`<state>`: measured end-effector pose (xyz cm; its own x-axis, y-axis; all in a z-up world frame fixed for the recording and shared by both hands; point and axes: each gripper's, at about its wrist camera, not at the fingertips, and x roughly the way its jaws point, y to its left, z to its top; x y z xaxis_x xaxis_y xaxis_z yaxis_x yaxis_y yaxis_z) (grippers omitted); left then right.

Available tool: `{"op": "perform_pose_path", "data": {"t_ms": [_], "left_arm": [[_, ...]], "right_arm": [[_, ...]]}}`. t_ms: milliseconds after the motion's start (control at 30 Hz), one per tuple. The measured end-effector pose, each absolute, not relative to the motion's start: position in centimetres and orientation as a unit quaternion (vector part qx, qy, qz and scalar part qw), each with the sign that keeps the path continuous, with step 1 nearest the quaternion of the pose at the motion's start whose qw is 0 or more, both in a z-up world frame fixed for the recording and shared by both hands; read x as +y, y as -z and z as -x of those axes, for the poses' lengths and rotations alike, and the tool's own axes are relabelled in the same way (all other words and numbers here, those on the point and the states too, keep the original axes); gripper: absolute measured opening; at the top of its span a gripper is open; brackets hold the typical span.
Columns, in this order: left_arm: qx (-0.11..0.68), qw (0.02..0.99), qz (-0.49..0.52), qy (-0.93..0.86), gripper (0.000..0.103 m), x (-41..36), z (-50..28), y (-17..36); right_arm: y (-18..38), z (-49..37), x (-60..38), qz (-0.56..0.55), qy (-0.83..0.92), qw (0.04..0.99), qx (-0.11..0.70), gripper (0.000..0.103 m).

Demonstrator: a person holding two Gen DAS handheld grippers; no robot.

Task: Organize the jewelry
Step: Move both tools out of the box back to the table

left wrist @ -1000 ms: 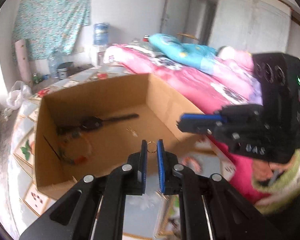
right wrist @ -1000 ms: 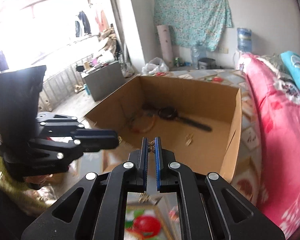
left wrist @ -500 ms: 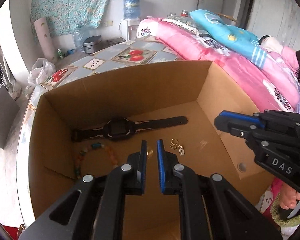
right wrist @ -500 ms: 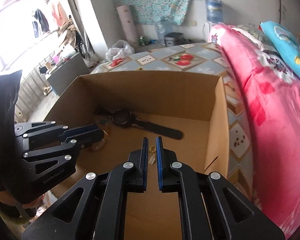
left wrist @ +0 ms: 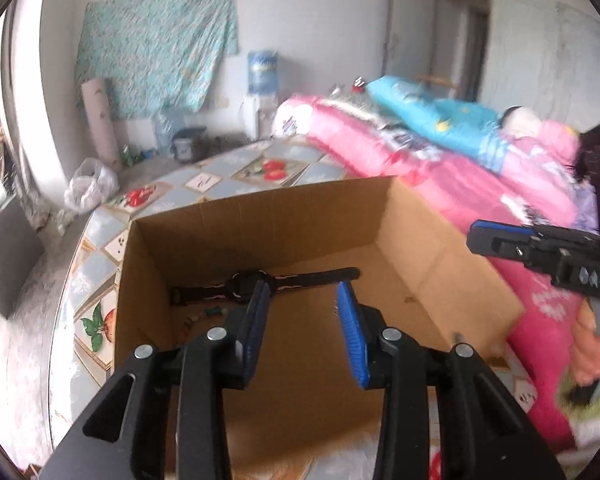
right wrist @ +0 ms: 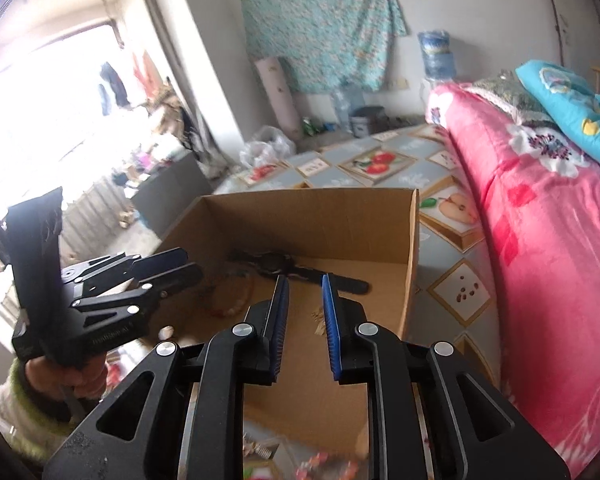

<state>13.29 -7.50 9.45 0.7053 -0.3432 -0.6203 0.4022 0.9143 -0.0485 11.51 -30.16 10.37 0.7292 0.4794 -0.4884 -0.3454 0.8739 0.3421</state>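
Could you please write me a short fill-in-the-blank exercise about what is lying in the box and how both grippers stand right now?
1. The black watch lies on the floor of the ____ box.
2. Both the left gripper and the right gripper have their jaws ____, with nothing between them.
3. The beaded bracelet lies in the box beside the ____.

Missing words: cardboard; open; watch

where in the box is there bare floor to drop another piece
The cardboard box has bare floor in its near half, just ahead of the open right gripper. The far side is crowded: the watch lies along the back wall, the bead bracelet in the left corner. A small earring sits mid-right.
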Motion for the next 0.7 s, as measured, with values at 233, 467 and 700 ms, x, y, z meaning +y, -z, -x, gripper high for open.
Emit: {"op": "perform_pose_path", "data": {"t_ms": [233, 467, 700], "left_arm": [[0.344, 0.877, -0.053, 0.331, 0.049, -7.4, -5.6, -8.2], [0.409, 0.851, -0.077, 0.320, 0.049, -10.6, -4.4, -2.1], [0.439, 0.837, -0.103, 0.310, 0.035, -13.1, -5.4, 1.9]], "right_arm": [[-9.0, -6.0, -30.4, -0.106, -0.285, 0.901, 0.308, 0.018], [-5.3, -5.3, -29.0, -0.123, -0.268, 0.881, 0.369, 0.019], [-3.7, -5.8, -27.9, -0.134, -0.268, 0.873, 0.385, 0.019]]}}
